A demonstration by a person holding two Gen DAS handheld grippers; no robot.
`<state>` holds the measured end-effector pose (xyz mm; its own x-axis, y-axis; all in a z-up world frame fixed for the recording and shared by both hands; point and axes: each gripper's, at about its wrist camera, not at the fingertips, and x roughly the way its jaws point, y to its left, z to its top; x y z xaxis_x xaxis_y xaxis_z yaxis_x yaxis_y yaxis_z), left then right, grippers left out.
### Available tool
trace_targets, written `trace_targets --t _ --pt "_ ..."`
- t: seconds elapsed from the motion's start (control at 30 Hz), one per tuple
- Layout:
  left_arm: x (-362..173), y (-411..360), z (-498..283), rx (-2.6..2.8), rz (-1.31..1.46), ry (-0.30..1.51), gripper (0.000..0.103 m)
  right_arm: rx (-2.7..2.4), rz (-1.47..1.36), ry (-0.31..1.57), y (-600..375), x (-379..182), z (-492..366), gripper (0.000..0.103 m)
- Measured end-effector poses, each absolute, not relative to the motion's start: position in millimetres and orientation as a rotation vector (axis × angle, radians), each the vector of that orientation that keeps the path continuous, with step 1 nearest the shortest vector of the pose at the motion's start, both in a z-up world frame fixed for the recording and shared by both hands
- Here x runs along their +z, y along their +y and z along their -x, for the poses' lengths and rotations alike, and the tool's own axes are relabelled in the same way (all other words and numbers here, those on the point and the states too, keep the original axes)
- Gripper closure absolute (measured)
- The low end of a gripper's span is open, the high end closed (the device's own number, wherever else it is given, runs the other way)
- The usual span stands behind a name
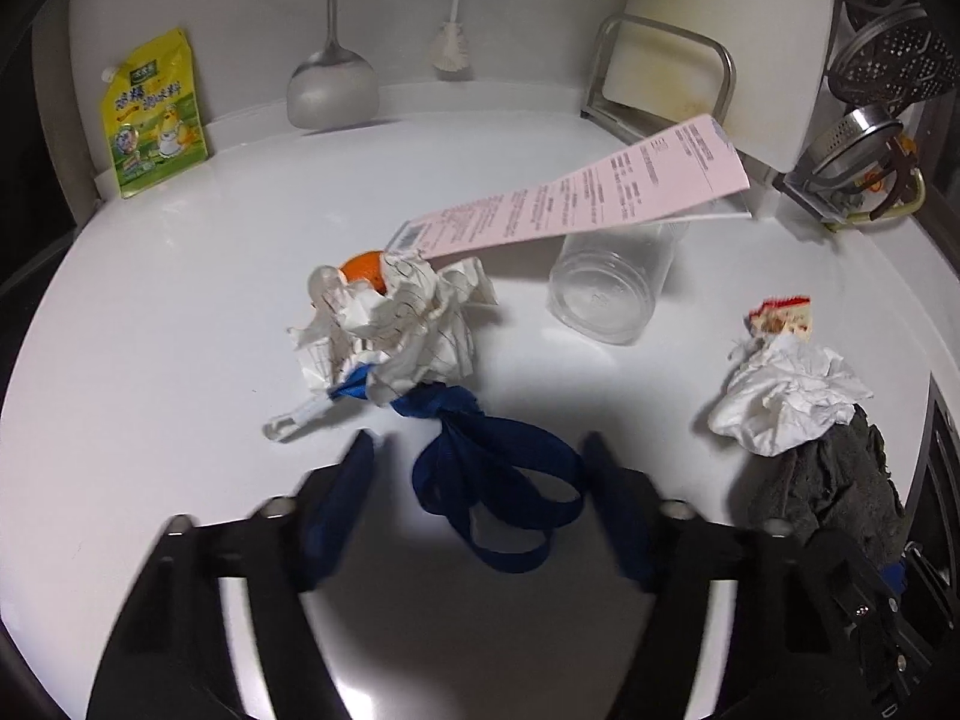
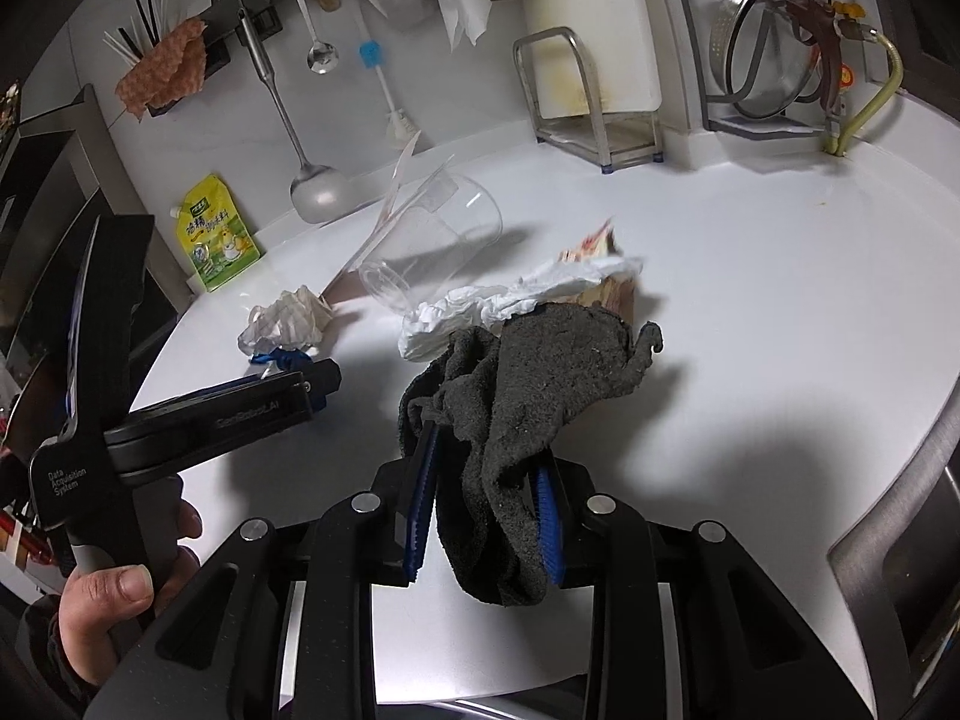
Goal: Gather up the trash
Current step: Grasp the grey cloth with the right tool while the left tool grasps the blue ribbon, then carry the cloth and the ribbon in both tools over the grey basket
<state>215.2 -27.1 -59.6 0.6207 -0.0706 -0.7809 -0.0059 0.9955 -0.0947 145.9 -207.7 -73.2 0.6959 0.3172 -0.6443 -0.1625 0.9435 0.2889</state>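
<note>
since the left gripper (image 1: 480, 480) hangs spread wide over the blue ribbon (image 1: 498, 492) on the white counter (image 1: 180, 312), beside the crumpled paper (image 1: 396, 324), that limp, light ribbon looks best pinched at its knot. the right gripper (image 2: 486, 510) is clamped on a soft grey cloth (image 2: 540, 372).

A yellow-green pouch (image 1: 155, 114) is seen leaning at the table's (image 1: 180, 312) upper left; a ladle (image 1: 332, 84) and brush (image 1: 453, 30) are hung centrally.
</note>
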Motion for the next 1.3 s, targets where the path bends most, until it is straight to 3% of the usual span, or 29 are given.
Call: trace_targets --t 0.1,0.17,0.2,0.9,1.3 --pt "-59 -22 -213 -0.069 0.123 0.886 0.071 0.279 -0.214 0.763 -205 -75 -146 0.075" --pt "-59 -22 -210 -0.092 0.127 0.884 0.093 0.286 -0.213 0.764 -203 -76 -145 0.075" --pt "-58 -22 -208 -0.103 0.121 0.883 0.094 0.293 -0.209 0.762 -200 -75 -144 0.075" --pt "5 3 -131 -0.206 0.077 0.715 0.096 0.31 -0.196 0.643 -182 -22 -108 0.075" --pt "4 7 -63 -0.259 0.038 0.702 0.096 0.25 -0.21 0.688 -175 -42 -53 0.075"
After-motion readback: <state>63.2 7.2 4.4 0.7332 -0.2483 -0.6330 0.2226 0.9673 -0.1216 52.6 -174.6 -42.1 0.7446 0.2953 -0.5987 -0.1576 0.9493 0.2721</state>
